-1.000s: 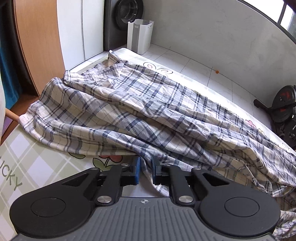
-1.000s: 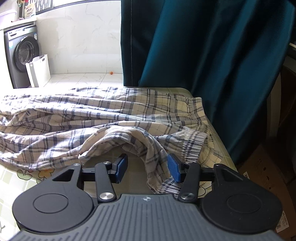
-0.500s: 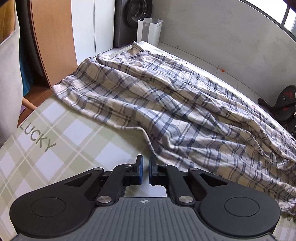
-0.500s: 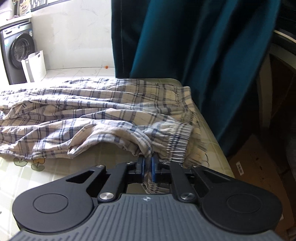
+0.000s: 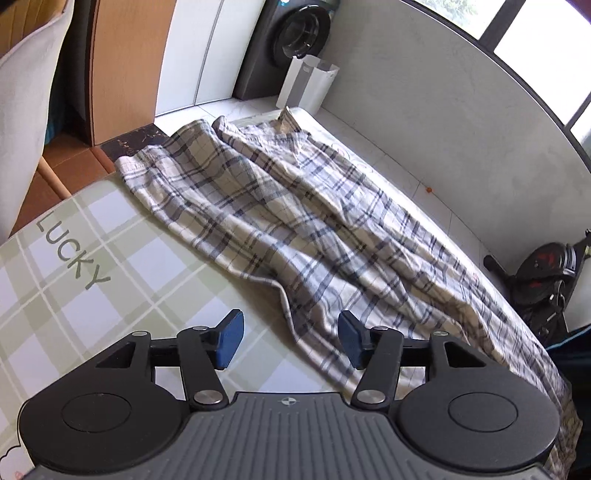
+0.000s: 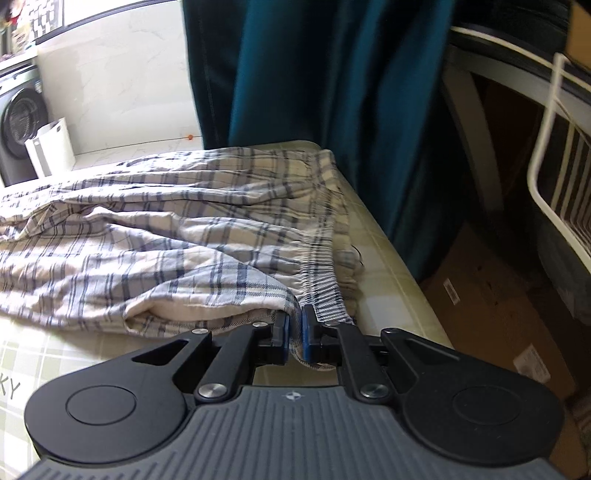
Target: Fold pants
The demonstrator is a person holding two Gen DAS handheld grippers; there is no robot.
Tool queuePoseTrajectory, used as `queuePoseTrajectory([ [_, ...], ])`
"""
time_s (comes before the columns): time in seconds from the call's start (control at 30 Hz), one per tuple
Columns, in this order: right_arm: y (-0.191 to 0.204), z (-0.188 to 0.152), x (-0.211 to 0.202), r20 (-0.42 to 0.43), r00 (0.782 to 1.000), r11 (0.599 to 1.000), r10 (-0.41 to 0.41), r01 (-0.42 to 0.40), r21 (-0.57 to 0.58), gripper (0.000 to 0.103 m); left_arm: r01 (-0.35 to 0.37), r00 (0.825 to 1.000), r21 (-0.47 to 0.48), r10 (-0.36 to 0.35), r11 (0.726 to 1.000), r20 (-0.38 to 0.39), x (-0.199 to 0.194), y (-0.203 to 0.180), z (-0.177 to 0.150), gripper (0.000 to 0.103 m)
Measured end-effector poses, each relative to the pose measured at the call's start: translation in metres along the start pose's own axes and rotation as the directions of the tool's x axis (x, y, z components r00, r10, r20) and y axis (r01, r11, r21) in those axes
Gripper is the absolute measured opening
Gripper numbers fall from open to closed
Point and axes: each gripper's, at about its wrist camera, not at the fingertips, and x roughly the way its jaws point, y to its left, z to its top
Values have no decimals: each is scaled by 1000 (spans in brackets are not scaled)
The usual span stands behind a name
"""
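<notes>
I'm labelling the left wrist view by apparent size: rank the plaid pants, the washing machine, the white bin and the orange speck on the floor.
1. plaid pants, by far the largest
2. washing machine, though distance shrinks it
3. white bin
4. orange speck, smallest

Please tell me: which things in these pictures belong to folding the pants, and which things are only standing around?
For the job: pants; right gripper, shut on the waistband; left gripper, jaws opening, pads off the cloth; table.

Standing around: washer; white bin; curtain; exercise bike.
</notes>
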Motion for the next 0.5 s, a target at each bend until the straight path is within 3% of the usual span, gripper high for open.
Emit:
queuePoseTrajectory([
  [0.23, 9, 10, -9, 30, 999, 1000, 16, -16, 16, 12, -86, 996, -39, 84, 996, -33, 38, -11, 19, 60],
  [0.43, 19, 19, -14, 81, 996, 999, 39, -39, 3, 22, -144, 990, 46, 144, 988, 5, 50, -23, 16, 60],
  [0.47, 21, 20, -15, 89, 995, 999, 37, -38, 1, 22, -162, 987, 58, 161, 985, 11, 52, -26, 16, 56],
  [0.5, 22, 21, -16, 96, 995, 999, 36, -36, 2, 22, -187, 982, 70, 186, 980, 19, 52, -28, 16, 39],
])
